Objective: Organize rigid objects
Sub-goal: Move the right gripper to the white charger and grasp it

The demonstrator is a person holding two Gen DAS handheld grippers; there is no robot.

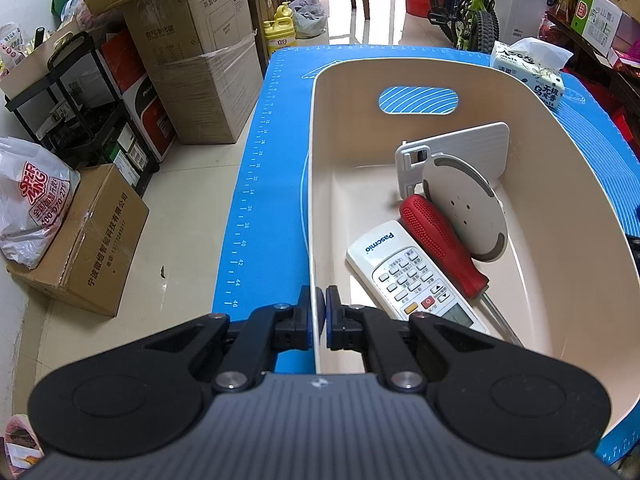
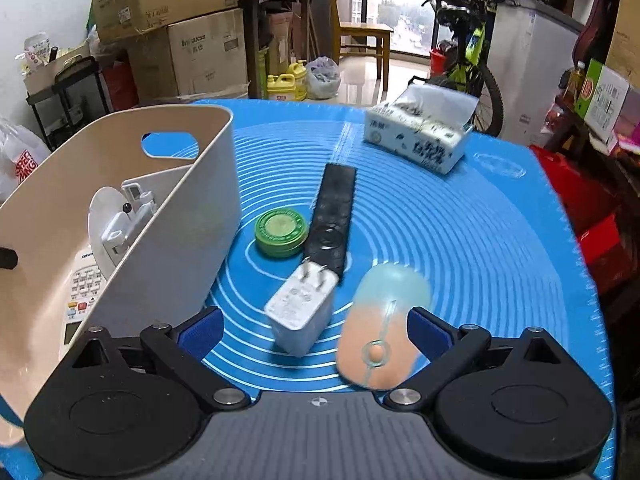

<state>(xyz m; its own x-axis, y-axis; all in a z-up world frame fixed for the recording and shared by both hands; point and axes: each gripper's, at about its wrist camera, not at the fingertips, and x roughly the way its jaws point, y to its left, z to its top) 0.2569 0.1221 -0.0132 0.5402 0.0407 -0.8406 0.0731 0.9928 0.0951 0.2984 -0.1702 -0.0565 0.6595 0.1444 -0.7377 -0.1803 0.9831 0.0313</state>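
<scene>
A cream plastic bin stands on the blue mat. My left gripper is shut on the bin's near left wall. Inside lie a white remote, a red-handled screwdriver, a round white disc and a white bracket. My right gripper is open just above the mat, beside the bin. Between its fingers lie a white plug adapter and an orange and pale blue mouse. Beyond them lie a black remote and a green round tin.
A tissue pack sits at the mat's far right, also seen from the left wrist as a tissue pack. Cardboard boxes, a black shelf and bags crowd the floor to the left. A bicycle and a chair stand behind the table.
</scene>
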